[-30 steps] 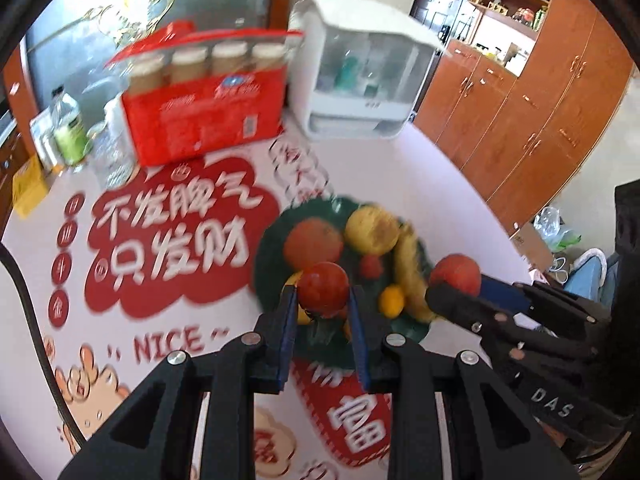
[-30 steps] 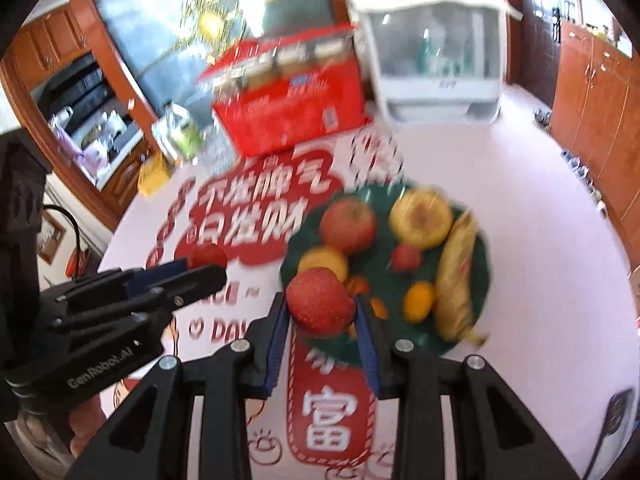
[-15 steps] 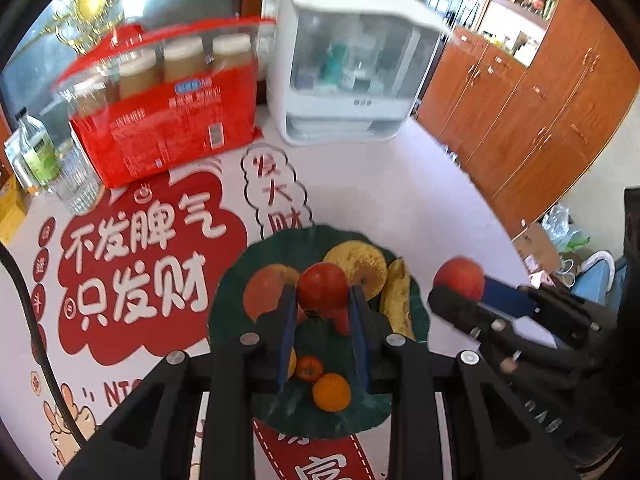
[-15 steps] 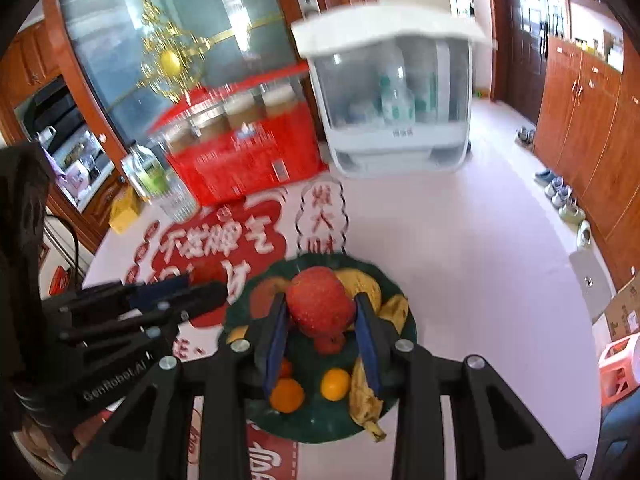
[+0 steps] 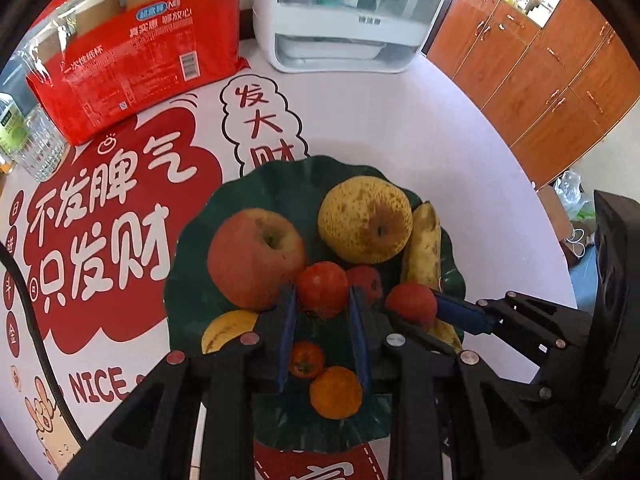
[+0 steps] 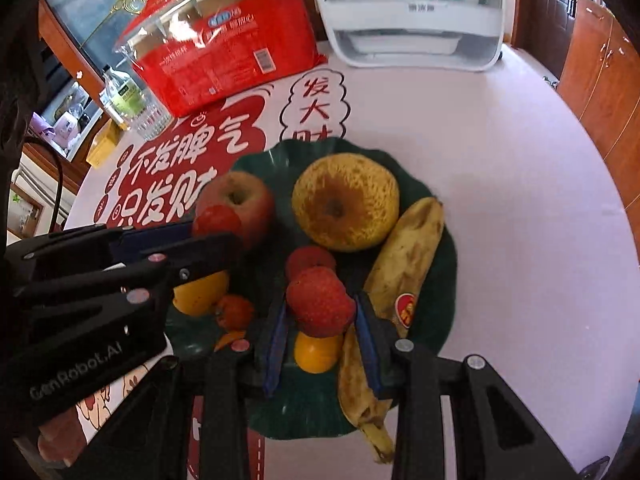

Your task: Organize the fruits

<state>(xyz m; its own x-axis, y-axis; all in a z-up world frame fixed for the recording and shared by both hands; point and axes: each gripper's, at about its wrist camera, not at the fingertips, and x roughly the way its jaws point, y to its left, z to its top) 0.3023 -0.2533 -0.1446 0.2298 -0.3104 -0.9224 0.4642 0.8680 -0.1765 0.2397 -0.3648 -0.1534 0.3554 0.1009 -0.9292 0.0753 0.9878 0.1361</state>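
Both tools have come down over the green plate (image 5: 192,280) since a second ago, left tool (image 5: 322,300) clenched on a tomato (image 5: 322,289), right tool (image 6: 320,312) on a red fruit (image 6: 320,306); both remain to be set among the fruit at frame centre.

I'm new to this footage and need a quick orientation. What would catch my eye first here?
A dark green plate heaped with fruit sits mid-table on a loud red-lettered cloth. Over it, the left gripper clamps a red tomato, and the right gripper clamps a red fruit.
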